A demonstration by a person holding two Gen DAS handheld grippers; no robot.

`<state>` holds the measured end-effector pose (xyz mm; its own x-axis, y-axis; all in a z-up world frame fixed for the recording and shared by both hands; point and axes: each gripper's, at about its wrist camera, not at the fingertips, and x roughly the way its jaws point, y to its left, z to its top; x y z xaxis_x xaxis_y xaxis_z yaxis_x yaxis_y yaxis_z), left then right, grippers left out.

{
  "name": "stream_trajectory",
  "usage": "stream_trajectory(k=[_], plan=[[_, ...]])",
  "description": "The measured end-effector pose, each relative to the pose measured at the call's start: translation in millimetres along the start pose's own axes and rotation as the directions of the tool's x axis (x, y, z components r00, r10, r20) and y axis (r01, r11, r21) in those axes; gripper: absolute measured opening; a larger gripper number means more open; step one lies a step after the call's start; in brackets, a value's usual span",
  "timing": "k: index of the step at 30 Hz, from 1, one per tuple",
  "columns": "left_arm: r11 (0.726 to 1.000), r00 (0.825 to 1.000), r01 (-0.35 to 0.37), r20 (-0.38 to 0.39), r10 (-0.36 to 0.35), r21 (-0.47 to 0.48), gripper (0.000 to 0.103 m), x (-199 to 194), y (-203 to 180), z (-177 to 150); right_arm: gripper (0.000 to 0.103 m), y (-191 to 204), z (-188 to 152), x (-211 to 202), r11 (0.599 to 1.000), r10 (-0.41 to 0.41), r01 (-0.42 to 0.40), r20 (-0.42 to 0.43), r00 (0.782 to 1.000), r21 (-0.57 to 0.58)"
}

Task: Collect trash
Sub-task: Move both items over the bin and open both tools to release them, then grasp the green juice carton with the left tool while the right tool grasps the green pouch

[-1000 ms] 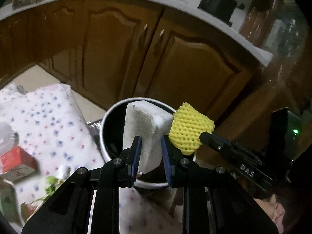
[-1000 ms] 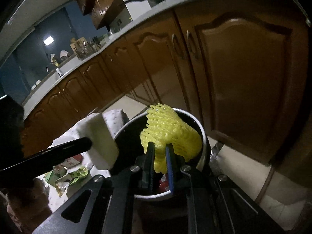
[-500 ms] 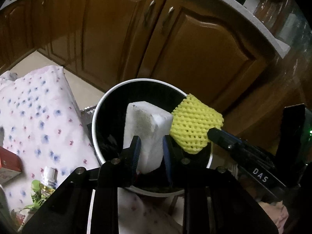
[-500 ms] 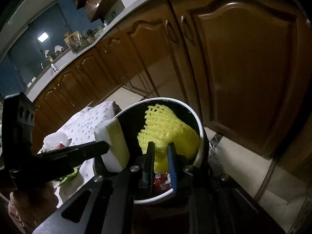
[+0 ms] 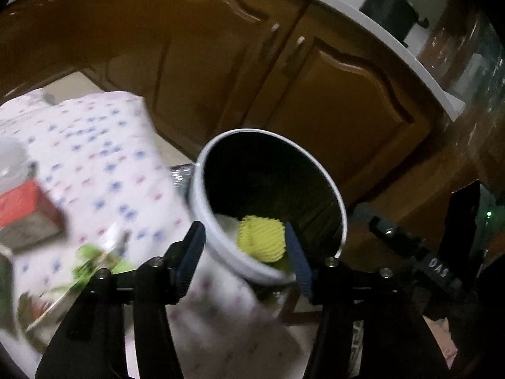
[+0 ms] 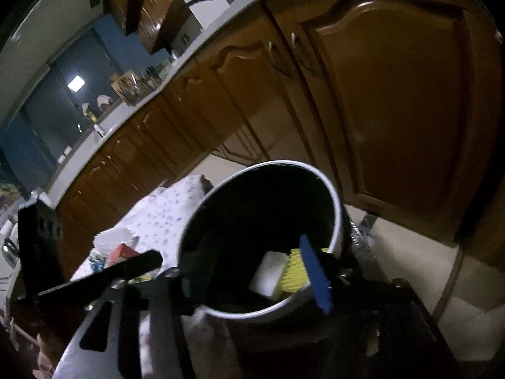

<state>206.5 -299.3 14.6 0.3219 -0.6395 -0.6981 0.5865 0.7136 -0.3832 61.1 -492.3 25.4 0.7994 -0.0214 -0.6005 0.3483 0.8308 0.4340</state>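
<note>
Inside the bin [image 5: 202,195], yellow net [image 5: 262,237] and white foam [image 6: 268,271] lie beyond both empty, opening tools [image 5: 244,260] [image 6: 249,268].

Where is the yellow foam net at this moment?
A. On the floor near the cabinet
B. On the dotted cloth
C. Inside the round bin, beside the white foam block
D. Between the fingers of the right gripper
C: the yellow foam net lies inside the bin next to the white foam block, with no fingers pressing on it.
</note>
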Motion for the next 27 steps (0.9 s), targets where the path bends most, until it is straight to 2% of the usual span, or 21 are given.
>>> stream_trajectory(k=[2,7,10,15,19,27], plan=[[1.000,0.999,-0.025,0.025,0.025,-0.012,0.056,-14,9,-11,0.070,7,-7,-3,1.000,0.027,-0.027,0.008,1.000,0.001],[0.997,0.994,-0.072,0.079,0.074,-0.022,0.056,-49,28,-35,0.071,27,-23,-4,0.997,0.076,-0.076,-0.006,0.997,0.003],[0.993,0.986,-0.116,0.115,0.119,-0.037,0.060,-70,41,-50,0.074,40,-34,-3,0.994,0.110,-0.110,-0.022,0.994,0.009],[0.979,0.967,-0.191,0.158,0.199,-0.068,0.066,-104,61,-71,0.085,67,-55,3,0.985,0.173,-0.172,-0.057,0.983,0.023],[0.959,0.942,-0.267,0.183,0.281,-0.099,0.073,-130,84,-86,0.085,89,-69,15,0.974,0.225,-0.223,-0.106,0.969,0.027],[0.929,0.916,-0.345,0.169,0.364,-0.131,0.074,-151,130,-98,0.085,127,-95,33,0.961,0.269,-0.275,-0.183,0.946,-0.005]])
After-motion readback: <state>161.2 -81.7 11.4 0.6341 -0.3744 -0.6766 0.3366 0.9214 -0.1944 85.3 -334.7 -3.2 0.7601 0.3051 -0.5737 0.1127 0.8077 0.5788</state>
